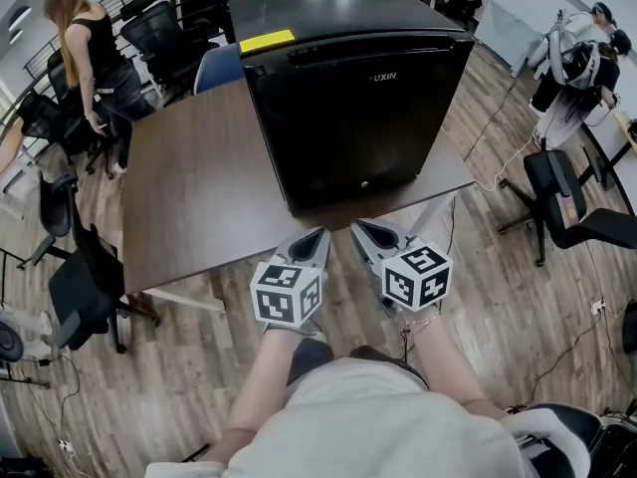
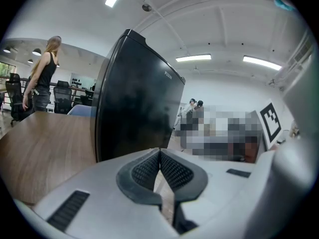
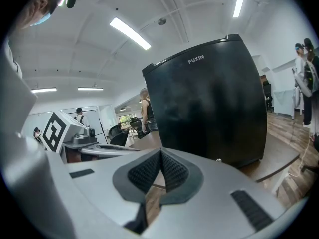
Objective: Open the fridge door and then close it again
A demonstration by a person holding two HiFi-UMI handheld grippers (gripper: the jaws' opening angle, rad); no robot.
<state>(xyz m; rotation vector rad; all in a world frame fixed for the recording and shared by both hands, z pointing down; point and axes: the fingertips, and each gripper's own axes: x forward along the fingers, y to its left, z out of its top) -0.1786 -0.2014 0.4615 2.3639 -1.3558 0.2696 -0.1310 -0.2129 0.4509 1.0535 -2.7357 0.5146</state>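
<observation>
Fridge [image 1: 358, 108], door shut, is set at the near right corner of the table [image 1: 189, 187], with bare tabletop lying open beside it. The left gripper [image 1: 313, 239] and right gripper [image 1: 364, 231] are held short of the table edge, jaws pressed together on nothing. A yellow label [image 1: 267, 41] on the fridge top is shown only by the head view.

Black fridge [image 1: 348, 98] upright on table; door shut
</observation>
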